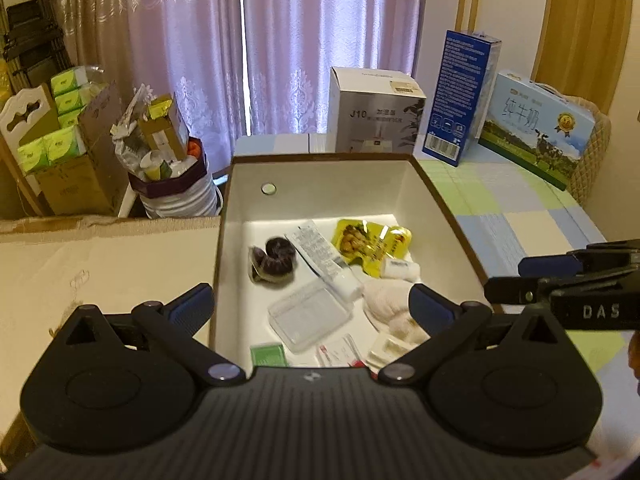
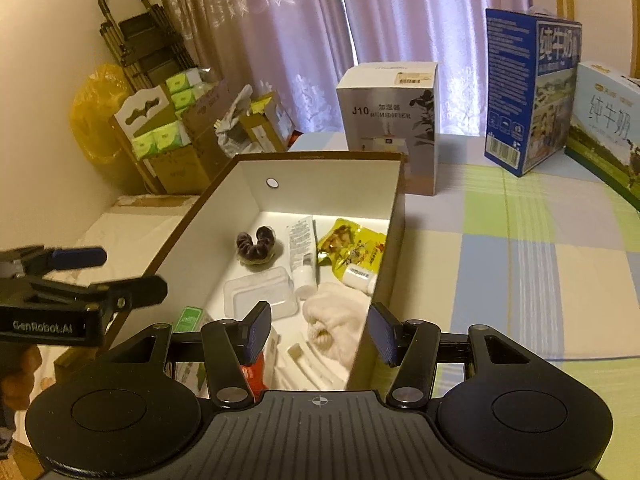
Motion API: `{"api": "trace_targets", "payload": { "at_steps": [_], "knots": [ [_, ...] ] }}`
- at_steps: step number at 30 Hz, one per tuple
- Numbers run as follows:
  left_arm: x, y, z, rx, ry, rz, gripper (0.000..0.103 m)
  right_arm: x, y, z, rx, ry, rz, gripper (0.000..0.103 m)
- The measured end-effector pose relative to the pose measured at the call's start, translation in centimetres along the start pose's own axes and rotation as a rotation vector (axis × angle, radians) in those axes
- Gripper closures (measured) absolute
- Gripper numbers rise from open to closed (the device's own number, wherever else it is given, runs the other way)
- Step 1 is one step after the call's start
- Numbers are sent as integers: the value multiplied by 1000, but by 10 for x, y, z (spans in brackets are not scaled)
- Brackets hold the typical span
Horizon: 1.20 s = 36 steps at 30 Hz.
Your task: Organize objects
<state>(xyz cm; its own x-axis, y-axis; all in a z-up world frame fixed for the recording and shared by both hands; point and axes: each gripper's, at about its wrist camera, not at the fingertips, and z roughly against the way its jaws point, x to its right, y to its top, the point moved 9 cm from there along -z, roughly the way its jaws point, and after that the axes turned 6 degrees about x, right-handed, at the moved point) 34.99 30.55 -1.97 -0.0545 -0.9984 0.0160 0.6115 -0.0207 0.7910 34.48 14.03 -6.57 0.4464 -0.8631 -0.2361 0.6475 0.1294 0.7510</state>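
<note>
Organizing box [image 1: 440, 200], white inside with a brown rim, is sitting open just ahead of both grippers on a checked cloth [image 2: 520, 248], and it is holding a loose mix of things. Directly in front of the left gripper [image 1: 312, 304], whose jaws are standing wide apart with nothing between them, a clear plastic tray [image 1: 310, 316] is lying on the box floor. Beyond it a dark scrunchie [image 1: 276, 260] is resting to the left, a white tube [image 1: 320, 260] is running diagonally through the middle, and a yellow snack pouch [image 1: 366, 242] is lying to the right with a small white bottle [image 1: 400, 269] just beside it. A cream towel [image 1: 386, 300] is bunched near that gripper's right finger, and a green packet [image 1: 267, 355] is lying close under its left side. The right gripper [image 2: 318, 332] is hanging over the box's near right corner, its jaws partly open and gripping nothing, with the box's right wall passing between them. Past the box, a white humidifier carton [image 2: 390, 120] and a blue milk carton [image 2: 516, 92] are standing upright.
</note>
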Motion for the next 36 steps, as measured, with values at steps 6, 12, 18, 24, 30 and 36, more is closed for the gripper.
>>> {"api": "trace_targets", "payload": {
  "at_steps": [6, 12, 18, 24, 30, 36],
  "knots": [
    [19, -22, 28, -37, 10, 42, 1, 5, -14, 29, -6, 11, 3, 52],
    [44, -44, 49, -67, 27, 65, 1, 18, -35, 58, -13, 8, 7, 52],
    [77, -64, 62, -96, 18, 72, 1, 37, -59, 87, -16, 4, -4, 52],
    [112, -82, 73, -121, 8, 79, 1, 56, -80, 119, -10, 5, -26, 52],
    [145, -97, 87, -135, -7, 68, 1, 73, -98, 153, -6, 6, -41, 52],
    [176, -110, 99, -143, -16, 58, 1, 88, -121, 181, -20, -4, -48, 52]
  ]
}}
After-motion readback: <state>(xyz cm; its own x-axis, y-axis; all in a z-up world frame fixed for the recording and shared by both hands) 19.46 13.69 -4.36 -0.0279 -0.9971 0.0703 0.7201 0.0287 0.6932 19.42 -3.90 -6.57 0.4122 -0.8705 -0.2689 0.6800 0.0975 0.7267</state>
